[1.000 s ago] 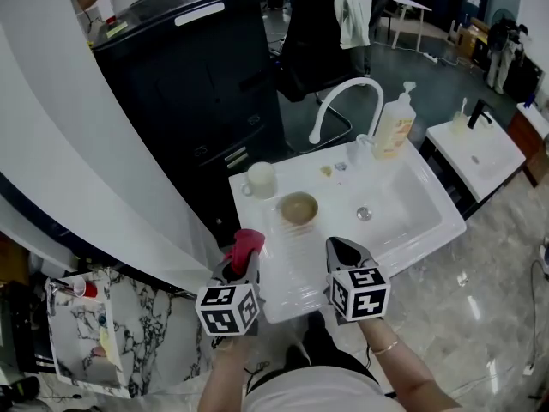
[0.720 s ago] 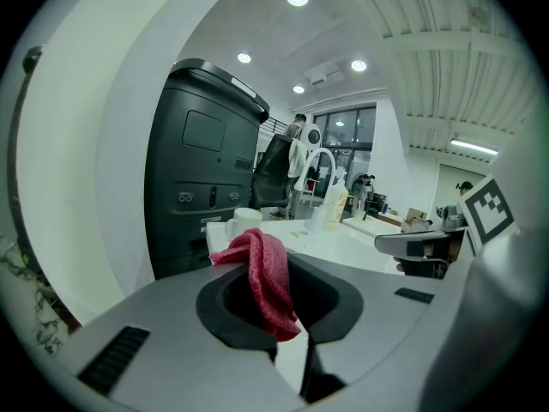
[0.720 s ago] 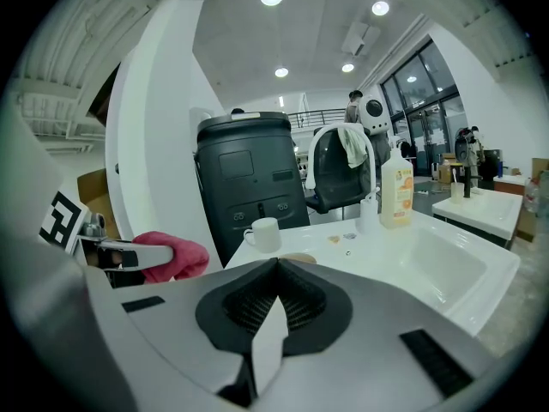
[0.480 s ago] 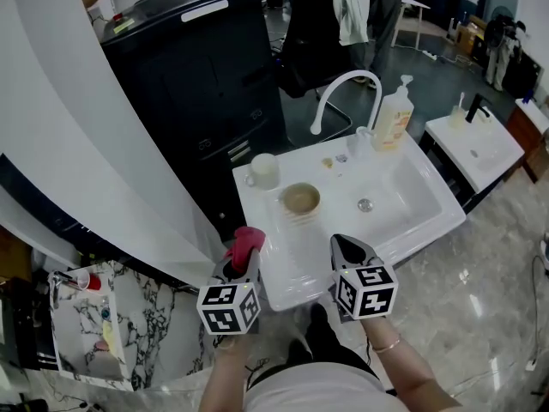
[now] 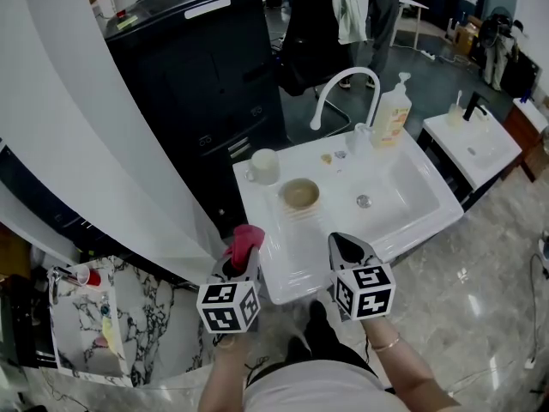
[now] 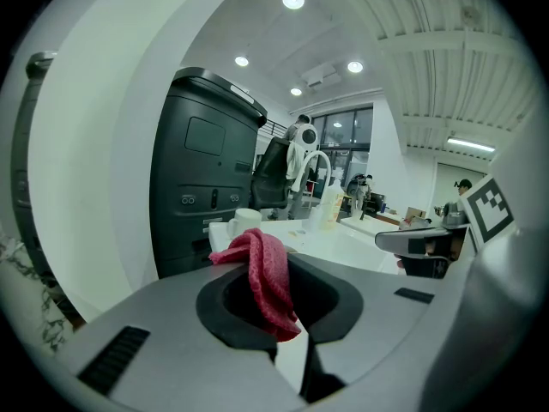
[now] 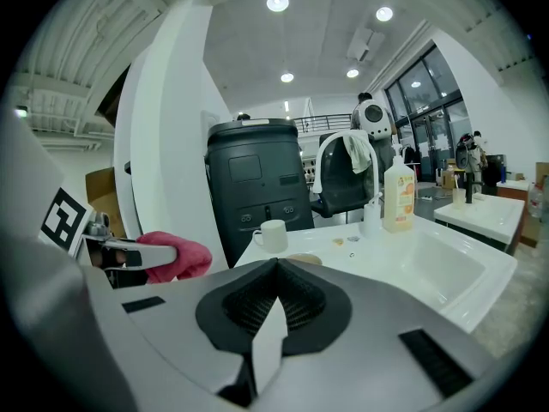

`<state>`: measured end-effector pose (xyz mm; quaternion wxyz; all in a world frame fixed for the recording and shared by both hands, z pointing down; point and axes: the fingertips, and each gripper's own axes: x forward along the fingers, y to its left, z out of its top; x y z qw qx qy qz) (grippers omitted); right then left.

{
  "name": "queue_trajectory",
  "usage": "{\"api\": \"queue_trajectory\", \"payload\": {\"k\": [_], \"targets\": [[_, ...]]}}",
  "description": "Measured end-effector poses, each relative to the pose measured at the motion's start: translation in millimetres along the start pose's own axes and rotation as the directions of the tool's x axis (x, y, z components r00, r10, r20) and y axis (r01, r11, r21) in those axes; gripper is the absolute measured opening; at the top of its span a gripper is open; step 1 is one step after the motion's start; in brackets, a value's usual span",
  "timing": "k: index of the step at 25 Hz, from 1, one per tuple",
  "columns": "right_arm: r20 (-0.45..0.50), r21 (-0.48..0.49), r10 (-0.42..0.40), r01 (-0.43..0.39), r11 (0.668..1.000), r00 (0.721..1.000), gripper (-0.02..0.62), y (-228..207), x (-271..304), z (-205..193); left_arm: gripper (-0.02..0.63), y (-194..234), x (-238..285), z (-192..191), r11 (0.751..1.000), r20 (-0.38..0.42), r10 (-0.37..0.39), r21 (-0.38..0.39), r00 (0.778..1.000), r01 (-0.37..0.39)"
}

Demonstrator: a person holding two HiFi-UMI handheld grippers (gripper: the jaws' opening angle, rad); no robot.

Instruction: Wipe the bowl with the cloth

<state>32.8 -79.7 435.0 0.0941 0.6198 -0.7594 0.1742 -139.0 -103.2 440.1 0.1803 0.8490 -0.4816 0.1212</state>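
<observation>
The bowl (image 5: 300, 194) sits upright on the ribbed drainboard of the white sink unit (image 5: 412, 220), just beside a mug (image 5: 263, 166) and well apart from both grippers. At the unit's near edge the left gripper (image 5: 244, 258) pinches the red cloth (image 6: 268, 275) (it droops over the jaws). Beside it, the right gripper (image 5: 341, 245) has its jaws pressed together on nothing.

Red cloth (image 6: 262, 273); upright, seemingly tan bowl (image 5: 300, 194)
</observation>
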Motion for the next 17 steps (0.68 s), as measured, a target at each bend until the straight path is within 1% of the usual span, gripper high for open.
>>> {"api": "queue_trajectory", "payload": {"k": [12,17], "targets": [[0.004,-0.011,0.006,-0.006,1.000,1.000,0.005,8.1,-3.4,-0.4,0.046,1.5,-7.9,0.0,1.000,0.007,0.002,0.010,1.000,-0.002],[0.006,-0.021,0.023,-0.023,1.000,1.000,0.005,14.0,-2.8,-0.9,0.045,2.4,-9.0,-1.5,1.000,0.004,0.004,0.011,1.000,-0.004]]}}
